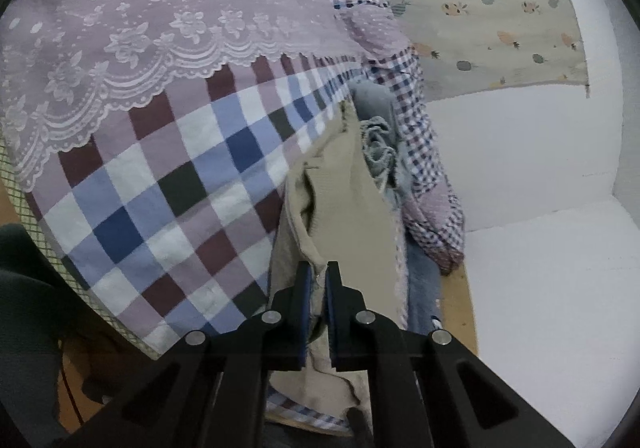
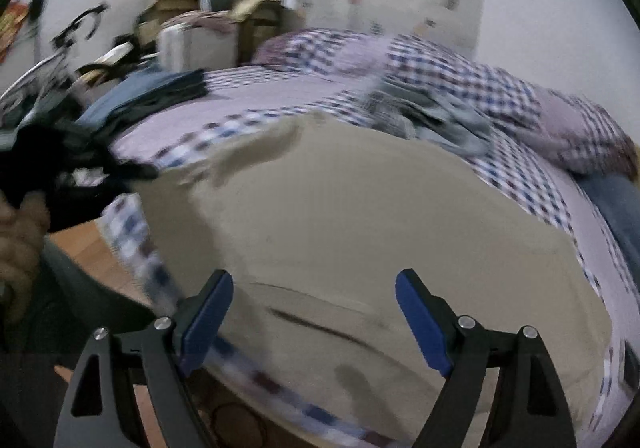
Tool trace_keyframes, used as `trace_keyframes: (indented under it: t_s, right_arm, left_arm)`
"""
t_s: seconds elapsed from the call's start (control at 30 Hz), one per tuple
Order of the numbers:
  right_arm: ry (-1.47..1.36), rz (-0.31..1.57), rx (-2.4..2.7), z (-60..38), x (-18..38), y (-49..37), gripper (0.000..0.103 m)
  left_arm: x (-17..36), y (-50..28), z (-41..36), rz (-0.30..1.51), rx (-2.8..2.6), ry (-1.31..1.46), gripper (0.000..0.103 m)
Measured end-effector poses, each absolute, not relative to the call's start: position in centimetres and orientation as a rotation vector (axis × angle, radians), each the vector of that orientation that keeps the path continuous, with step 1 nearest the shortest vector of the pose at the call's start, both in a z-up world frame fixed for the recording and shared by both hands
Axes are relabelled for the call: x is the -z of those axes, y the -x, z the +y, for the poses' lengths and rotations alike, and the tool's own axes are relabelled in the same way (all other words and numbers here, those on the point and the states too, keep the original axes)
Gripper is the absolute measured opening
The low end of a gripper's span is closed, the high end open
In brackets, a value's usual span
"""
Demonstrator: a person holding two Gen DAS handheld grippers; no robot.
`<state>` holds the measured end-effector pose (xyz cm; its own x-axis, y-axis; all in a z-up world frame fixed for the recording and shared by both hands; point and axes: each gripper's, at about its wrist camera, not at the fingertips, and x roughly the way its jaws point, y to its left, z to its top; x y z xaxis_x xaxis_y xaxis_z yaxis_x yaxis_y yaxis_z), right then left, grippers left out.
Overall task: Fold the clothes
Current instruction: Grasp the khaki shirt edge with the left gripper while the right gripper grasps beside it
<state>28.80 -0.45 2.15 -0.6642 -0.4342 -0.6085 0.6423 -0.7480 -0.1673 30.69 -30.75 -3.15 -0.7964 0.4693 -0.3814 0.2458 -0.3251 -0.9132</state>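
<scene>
A beige garment (image 2: 340, 216) lies spread on the checked bedspread (image 2: 520, 176). In the left wrist view my left gripper (image 1: 319, 280) is shut on an edge of the beige garment (image 1: 344, 208), which hangs in folds between its blue pads. My right gripper (image 2: 314, 312) is open and empty, its blue pads (image 2: 420, 324) spread just above the near part of the garment. The left gripper with the hand holding it shows dark and blurred at the left (image 2: 60, 160). The right wrist view is motion-blurred.
A crumpled grey-blue garment (image 2: 432, 116) and jeans (image 2: 616, 204) lie further back on the bed. Dark folded clothes (image 2: 152, 92) sit at the bed's far left. A lace-edged purple cover (image 1: 160, 28) overlies the bedspread (image 1: 168, 188). A white wall (image 1: 540, 208) stands right of it.
</scene>
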Motion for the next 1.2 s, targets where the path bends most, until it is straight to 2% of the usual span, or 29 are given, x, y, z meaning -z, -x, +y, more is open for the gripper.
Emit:
trace_keyframes:
  t_s: [0.37,0.87,0.93,0.97,1.0,1.13,1.2]
  right_arm:
    - [-0.516,0.835,2.278,-11.0,0.5,-32.9,0.088]
    - [-0.556,0.924,2.391,-16.3,1.4,-27.3,0.086]
    - [-0.568,0.928,2.400,-16.6,1.4,-26.4,0.080]
    - [-0.580,0.929,2.403,-16.7,1.4,-26.0,0.071]
    - [-0.596,0.932,2.405,-16.8,1.5,-25.5,0.057]
    - [-0.646,0.936,2.406,-17.1,1.9,-23.8,0.044]
    - [-0.661,0.933,2.397,-17.1,2.0,-23.3,0.027]
  left_arm:
    - [2.6,-30.7,-31.1,-1.719,-2.132,0.902,0.005]
    - [2.6,-30.4,-31.8,-1.780,-2.012,0.815,0.004]
    - [2.7,-30.4,-31.9,-1.791,-2.006,0.813,0.004]
    - [2.8,-30.3,-32.0,-1.797,-2.003,0.812,0.004]
    - [2.9,-30.4,-32.1,-1.803,-2.002,0.812,0.004]
    - [3.2,-30.4,-32.4,-1.817,-2.015,0.835,0.004]
    - [3.2,-30.3,-32.9,-1.822,-2.053,0.860,0.005]
